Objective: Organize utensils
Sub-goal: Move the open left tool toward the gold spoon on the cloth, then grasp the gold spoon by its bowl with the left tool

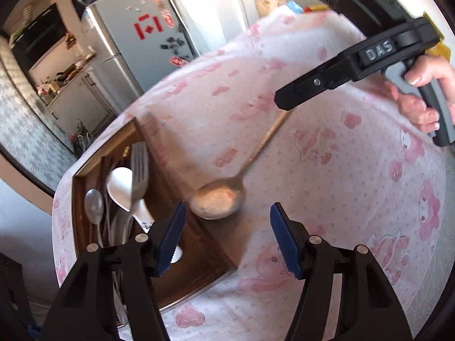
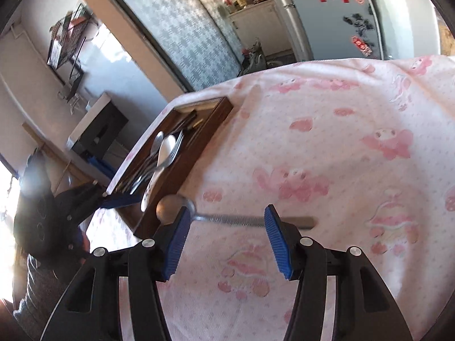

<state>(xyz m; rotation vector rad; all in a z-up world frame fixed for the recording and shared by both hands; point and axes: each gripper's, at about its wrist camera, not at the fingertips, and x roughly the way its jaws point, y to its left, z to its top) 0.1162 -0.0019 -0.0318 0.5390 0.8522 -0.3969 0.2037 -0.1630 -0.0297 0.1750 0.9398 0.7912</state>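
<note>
Left wrist view: metal spoon (image 1: 219, 199) propped on wooden tray (image 1: 199, 244) edge (bowl ready to tip in), left gripper (image 1: 227, 236) and right gripper (image 2: 224, 241) fingers half-open, empty.

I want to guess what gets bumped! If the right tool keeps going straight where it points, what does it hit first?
Probably the long metal spoon: its handle lies across the gap of the open right tool, just ahead on the pink cloth. Depth is hard to judge.
</note>
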